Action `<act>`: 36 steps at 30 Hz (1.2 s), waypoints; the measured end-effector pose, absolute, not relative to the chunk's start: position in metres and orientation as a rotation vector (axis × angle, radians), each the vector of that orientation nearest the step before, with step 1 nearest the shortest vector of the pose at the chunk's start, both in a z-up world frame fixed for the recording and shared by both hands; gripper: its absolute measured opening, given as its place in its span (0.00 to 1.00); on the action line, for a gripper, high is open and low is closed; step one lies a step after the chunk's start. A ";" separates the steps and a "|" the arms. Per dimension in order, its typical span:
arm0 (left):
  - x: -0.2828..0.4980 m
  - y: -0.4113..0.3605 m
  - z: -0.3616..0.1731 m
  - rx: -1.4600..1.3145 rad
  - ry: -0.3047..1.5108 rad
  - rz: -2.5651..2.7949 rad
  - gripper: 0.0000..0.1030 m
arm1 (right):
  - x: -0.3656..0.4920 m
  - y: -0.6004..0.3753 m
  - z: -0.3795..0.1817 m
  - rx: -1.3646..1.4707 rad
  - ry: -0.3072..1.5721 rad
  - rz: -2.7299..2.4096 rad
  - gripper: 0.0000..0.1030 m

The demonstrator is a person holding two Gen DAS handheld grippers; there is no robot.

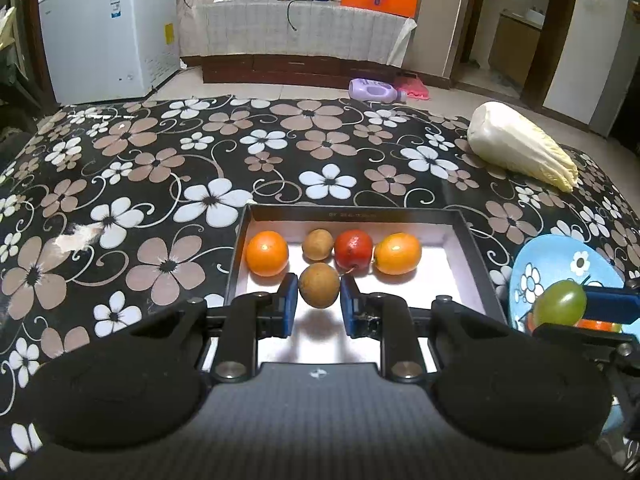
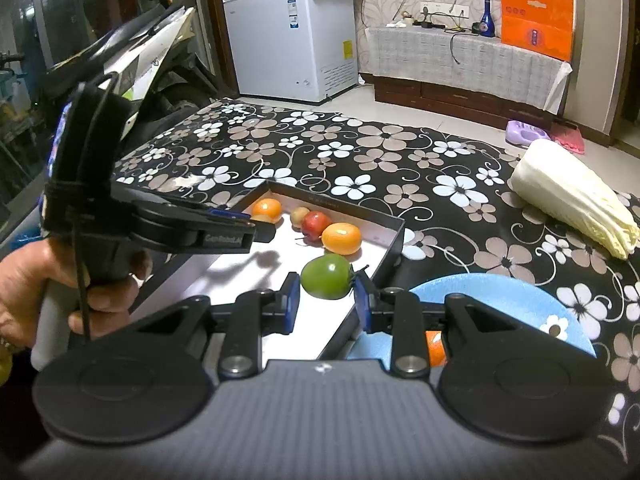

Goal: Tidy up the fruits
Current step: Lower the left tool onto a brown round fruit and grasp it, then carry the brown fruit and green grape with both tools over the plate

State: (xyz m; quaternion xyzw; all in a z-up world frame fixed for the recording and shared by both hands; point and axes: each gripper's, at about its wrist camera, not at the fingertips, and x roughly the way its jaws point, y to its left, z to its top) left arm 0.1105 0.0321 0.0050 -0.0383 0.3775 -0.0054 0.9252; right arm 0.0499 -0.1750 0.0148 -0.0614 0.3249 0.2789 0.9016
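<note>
A black tray with a white floor (image 1: 468, 240) holds an orange (image 1: 267, 253), a brown fruit (image 1: 317, 244), a red fruit (image 1: 353, 250) and a second orange (image 1: 397, 253) in a row. My left gripper (image 1: 319, 307) is shut on another brown fruit (image 1: 319, 291) and holds it above the tray floor. My right gripper (image 2: 326, 300) is shut on a green fruit (image 2: 327, 277), held over the tray's right edge (image 2: 394, 236); it also shows in the left wrist view (image 1: 560, 303). A blue flowered plate (image 2: 500, 300) with an orange fruit (image 2: 435, 348) lies right of the tray.
A large napa cabbage (image 1: 520, 146) lies on the flowered tablecloth (image 1: 160, 184) at the far right. Beyond the table stand a white freezer (image 1: 100, 36) and a low cabinet. A scooter (image 2: 152, 60) stands left of the table.
</note>
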 end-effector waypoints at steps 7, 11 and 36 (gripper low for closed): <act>0.100 0.029 0.012 -0.075 0.765 -0.013 0.26 | 0.040 -0.175 0.015 -0.110 0.667 0.576 0.31; 0.092 0.026 0.014 -0.070 0.768 -0.010 0.26 | 0.033 -0.175 0.015 -0.101 0.664 0.576 0.31; 0.057 -0.044 0.028 -0.052 0.743 -0.106 0.26 | 0.011 -0.222 0.018 -0.059 0.652 0.497 0.31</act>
